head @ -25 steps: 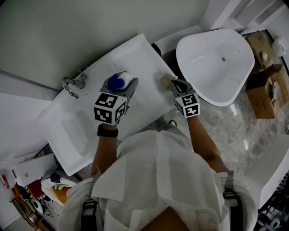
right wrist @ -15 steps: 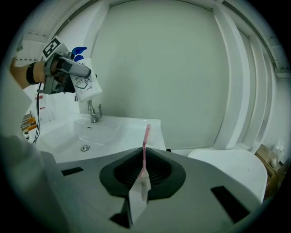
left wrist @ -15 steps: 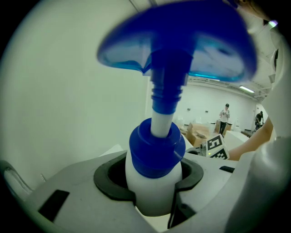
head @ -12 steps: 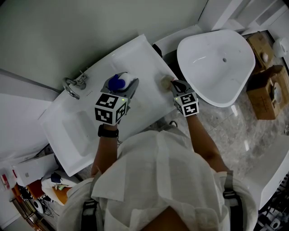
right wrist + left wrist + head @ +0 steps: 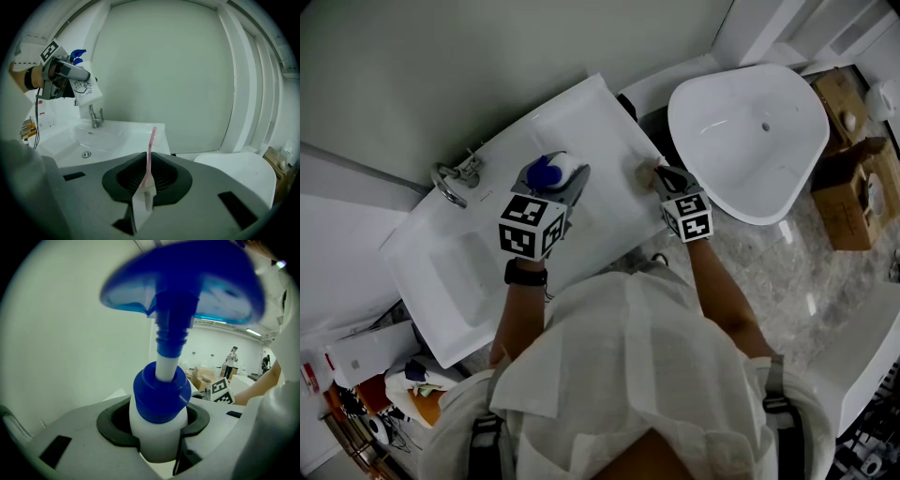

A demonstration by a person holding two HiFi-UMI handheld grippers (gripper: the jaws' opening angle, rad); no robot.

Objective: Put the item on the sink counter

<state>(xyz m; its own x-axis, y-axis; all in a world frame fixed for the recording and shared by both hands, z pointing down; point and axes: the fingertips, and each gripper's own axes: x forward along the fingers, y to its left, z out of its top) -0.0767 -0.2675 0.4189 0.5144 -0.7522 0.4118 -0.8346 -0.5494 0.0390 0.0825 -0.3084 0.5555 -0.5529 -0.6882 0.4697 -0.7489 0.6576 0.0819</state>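
Bottle [image 5: 158, 432] base hidden in left gripper [image 5: 555, 176] — pump head cropped.

A bathroom mock-up set inside a larger work hall

A white sink counter [image 5: 600, 127] with a sunken basin [image 5: 459, 272] and a chrome tap [image 5: 450, 176] stands against a plain wall. Beside it is a freestanding white bathtub [image 5: 750, 131] on a marble-look floor [image 5: 769, 272]. Cardboard boxes [image 5: 853, 192] sit past the tub. The left gripper view shows an open, strip-lit room where people [image 5: 231, 363] stand among more boxes.
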